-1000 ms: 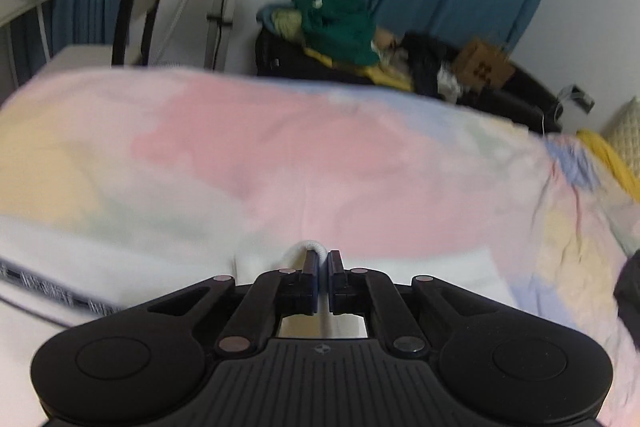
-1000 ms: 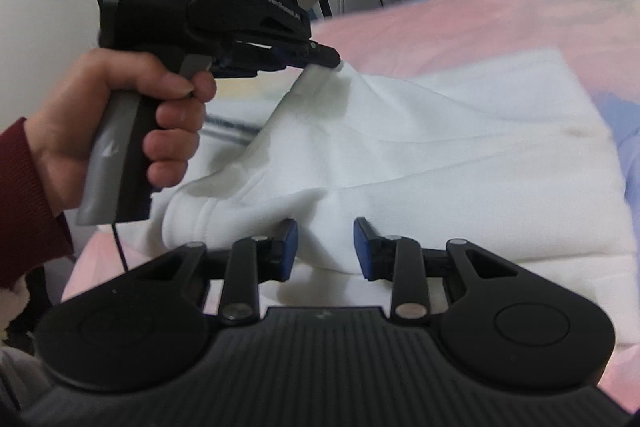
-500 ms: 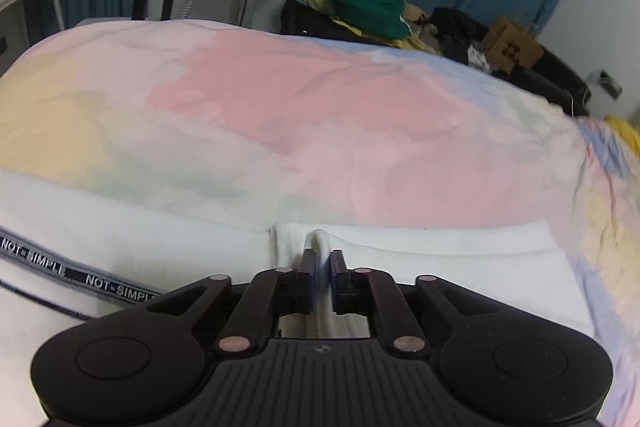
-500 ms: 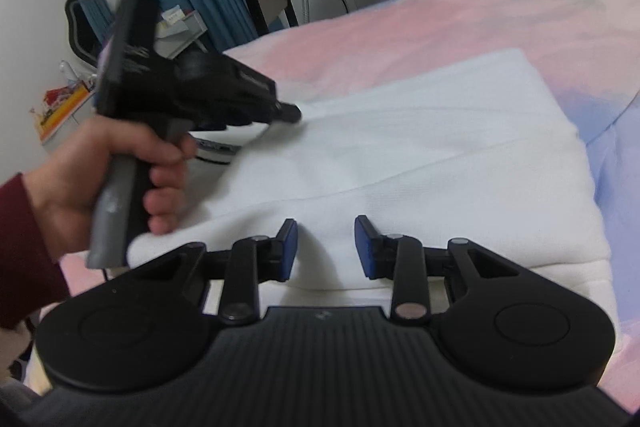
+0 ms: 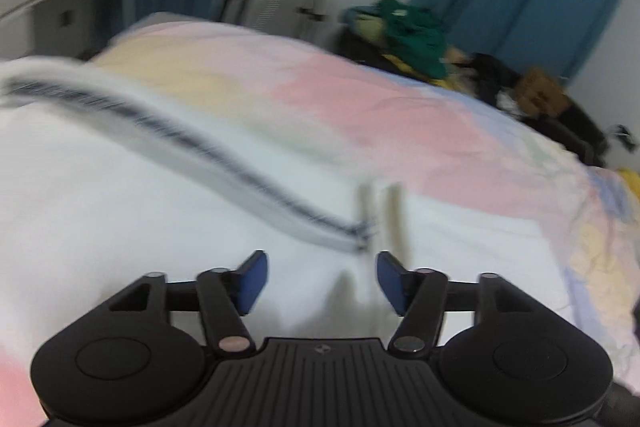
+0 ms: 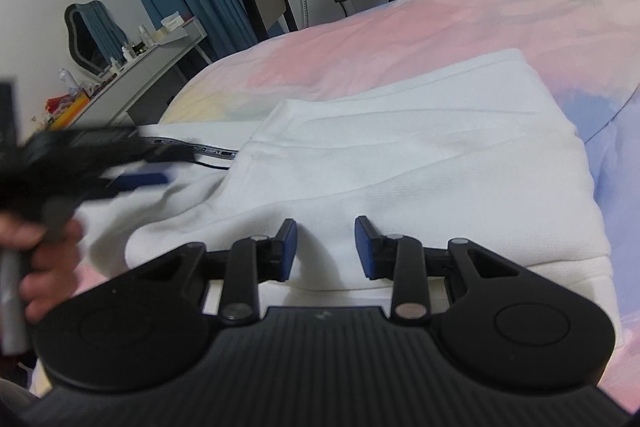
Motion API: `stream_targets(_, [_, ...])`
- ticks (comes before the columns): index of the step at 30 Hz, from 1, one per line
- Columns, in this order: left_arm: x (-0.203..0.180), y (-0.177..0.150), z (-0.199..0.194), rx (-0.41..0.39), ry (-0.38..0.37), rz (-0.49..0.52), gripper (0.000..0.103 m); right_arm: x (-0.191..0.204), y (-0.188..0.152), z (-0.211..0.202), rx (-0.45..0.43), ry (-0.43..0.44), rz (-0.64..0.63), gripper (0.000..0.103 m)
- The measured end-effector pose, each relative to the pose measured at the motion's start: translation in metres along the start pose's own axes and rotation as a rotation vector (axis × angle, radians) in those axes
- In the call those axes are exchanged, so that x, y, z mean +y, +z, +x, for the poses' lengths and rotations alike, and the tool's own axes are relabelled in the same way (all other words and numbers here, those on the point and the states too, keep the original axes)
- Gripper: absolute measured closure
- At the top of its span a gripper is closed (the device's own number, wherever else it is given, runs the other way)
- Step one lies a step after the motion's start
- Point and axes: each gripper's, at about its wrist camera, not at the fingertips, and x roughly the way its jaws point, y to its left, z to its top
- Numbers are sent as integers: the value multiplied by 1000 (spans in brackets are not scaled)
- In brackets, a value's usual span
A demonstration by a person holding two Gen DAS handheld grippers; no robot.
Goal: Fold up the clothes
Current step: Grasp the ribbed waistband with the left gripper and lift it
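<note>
Black band [image 6: 200,149] on the white garment [image 6: 400,163] carries white lettering; only "SIMPLE" is partly legible.

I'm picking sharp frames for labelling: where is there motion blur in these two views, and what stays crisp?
Left wrist view: nearly all smeared, the white garment and its black printed stripe streaked, background soft; only the left tool, open, is sharp. Right wrist view: mostly crisp, garment folds and the open right tool clear; blur only at the left edge, on the other tool and the hand holding it.
</note>
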Motion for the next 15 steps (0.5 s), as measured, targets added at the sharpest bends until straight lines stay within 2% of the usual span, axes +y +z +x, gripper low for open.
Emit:
stream_targets(3, [28,-9,-24,-15,52,-46,24,1,1,-3,-3,-9,7,69])
stream_targets(7, [63,-18,-45,-45,73,-187,23,4,1,-7,-10,-29,2,69])
stream_targets(13, [102,-38,-39,-51,50,-419,23,11,0,-11,-16,-69,-18,68])
stream_targets(15, [115,-39,-35,-62,-1,-522,23,14,1,-13,-28,-86,-36,68])
